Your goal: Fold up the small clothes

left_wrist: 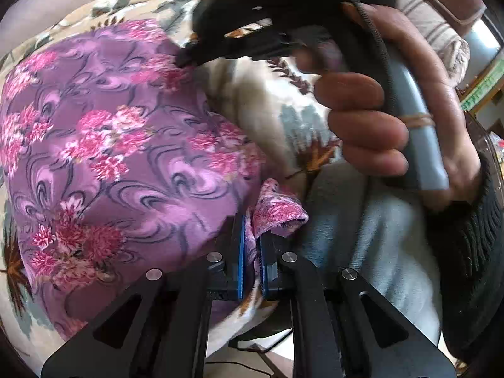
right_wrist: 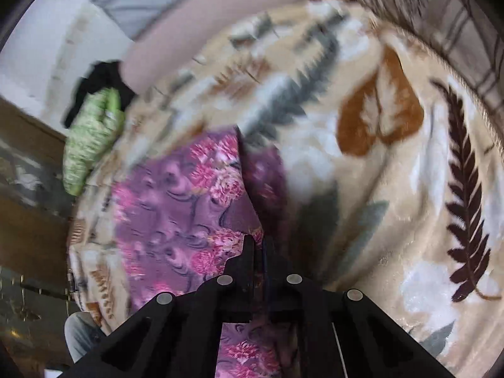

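Observation:
A small purple garment with pink flowers (left_wrist: 104, 157) lies spread on a cream blanket with leaf prints (left_wrist: 277, 100). My left gripper (left_wrist: 252, 245) is shut on a corner of the garment, and a bunched fold of cloth sticks out above the blue pads (left_wrist: 241, 252). The right gripper (left_wrist: 189, 56) shows in the left wrist view, held by a hand (left_wrist: 378, 119), with its tip at the garment's far edge. In the right wrist view the right gripper (right_wrist: 260, 245) is shut on the purple garment (right_wrist: 176, 201), which hangs and trails to the left over the blanket (right_wrist: 393, 189).
A green patterned cloth (right_wrist: 91, 135) and a dark item (right_wrist: 97, 82) lie at the blanket's far left edge. A pink bolster (right_wrist: 201, 31) and striped cushions (right_wrist: 441, 31) border the top. Light blue jeans (left_wrist: 371, 245) are beside my left gripper. Wooden furniture (right_wrist: 28, 236) stands at left.

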A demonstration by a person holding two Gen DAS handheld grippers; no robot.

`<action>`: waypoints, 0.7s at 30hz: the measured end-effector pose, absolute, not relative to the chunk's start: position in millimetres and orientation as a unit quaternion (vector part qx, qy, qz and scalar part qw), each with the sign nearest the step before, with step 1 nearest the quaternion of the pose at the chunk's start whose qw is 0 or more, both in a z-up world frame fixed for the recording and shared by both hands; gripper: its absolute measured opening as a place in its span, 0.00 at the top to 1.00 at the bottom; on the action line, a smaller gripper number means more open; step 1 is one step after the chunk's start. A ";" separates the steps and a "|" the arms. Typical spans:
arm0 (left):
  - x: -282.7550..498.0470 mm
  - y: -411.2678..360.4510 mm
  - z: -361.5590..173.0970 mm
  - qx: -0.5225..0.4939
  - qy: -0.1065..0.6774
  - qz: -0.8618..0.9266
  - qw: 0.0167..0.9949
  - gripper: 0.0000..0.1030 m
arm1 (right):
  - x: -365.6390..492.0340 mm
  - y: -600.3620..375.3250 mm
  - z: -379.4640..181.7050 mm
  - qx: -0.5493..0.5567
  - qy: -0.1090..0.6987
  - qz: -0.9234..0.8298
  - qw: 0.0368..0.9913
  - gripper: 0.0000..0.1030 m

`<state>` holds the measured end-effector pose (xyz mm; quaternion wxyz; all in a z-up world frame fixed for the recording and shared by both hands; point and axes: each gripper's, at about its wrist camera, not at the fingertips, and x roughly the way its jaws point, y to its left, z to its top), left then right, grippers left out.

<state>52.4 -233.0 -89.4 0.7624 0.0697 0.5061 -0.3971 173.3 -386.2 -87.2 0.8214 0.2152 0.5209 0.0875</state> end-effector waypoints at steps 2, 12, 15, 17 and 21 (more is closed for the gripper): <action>40.6 -233.7 -72.5 0.072 0.473 -0.420 0.771 0.94 | 166.9 -384.7 -74.5 0.206 0.498 0.097 0.837 0.96; 44.9 -202.7 -89.9 -0.008 0.532 -0.424 0.733 0.76 | 178.3 -393.8 -92.3 0.207 0.535 0.068 0.816 0.95; 24.3 -179.3 -56.2 -0.016 0.498 -0.446 0.743 0.55 | 166.4 -414.2 -72.9 0.246 0.479 0.059 0.841 0.90; 22.7 -157.4 -39.6 -0.026 0.476 -0.441 0.760 0.34 | 161.1 -423.6 -64.7 0.280 0.448 0.062 0.847 0.58; 74.9 -114.6 -46.2 -0.077 0.488 -0.355 0.793 0.25 | 160.4 -410.3 -53.8 0.272 0.428 0.104 0.855 0.10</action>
